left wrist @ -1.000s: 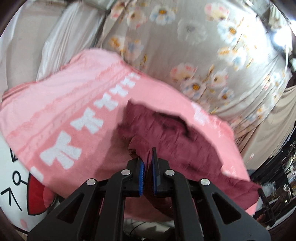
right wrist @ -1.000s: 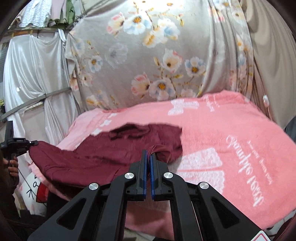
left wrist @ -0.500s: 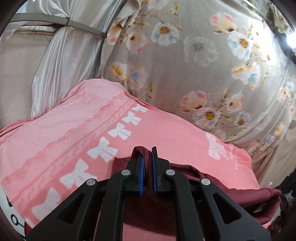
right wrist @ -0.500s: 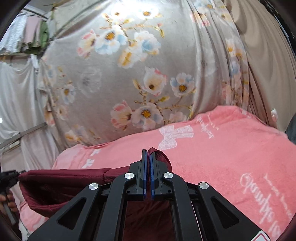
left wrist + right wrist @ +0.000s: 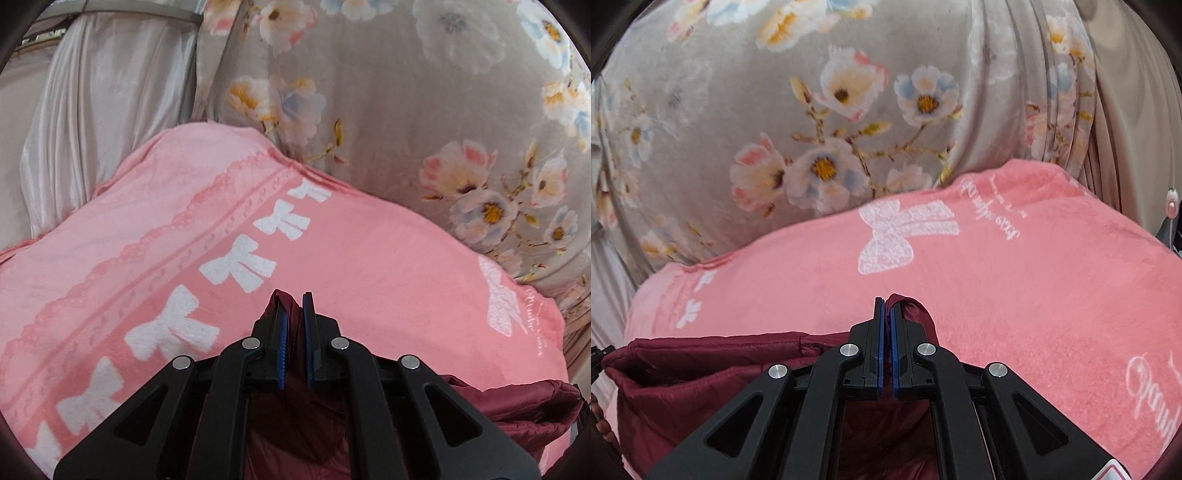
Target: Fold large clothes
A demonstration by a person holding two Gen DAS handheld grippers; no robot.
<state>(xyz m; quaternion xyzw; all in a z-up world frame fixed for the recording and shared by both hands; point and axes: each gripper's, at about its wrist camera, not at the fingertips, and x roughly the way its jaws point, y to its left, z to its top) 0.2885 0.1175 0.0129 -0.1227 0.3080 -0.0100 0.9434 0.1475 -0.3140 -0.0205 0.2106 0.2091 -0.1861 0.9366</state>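
Note:
A dark maroon garment [image 5: 517, 406] hangs between my two grippers over a pink blanket [image 5: 369, 266]. My left gripper [image 5: 293, 299] is shut on one corner of it, a fold of maroon cloth poking out between the blue pads. In the right wrist view my right gripper [image 5: 887, 304] is shut on another corner of the maroon garment [image 5: 701, 369], whose edge stretches off to the left below the fingers. Most of the garment is hidden under the grippers.
The pink blanket [image 5: 1034, 280] with white bows covers a raised surface. Behind it hangs a grey flowered curtain [image 5: 406, 92], with a pale satin curtain [image 5: 92, 122] at the left. A dark object [image 5: 596, 354] shows at the far left edge.
Both grippers have carried the maroon garment forward over the blanket toward the flowered curtain. The garment, earlier spread flat ahead of the fingers, now hangs beneath them.

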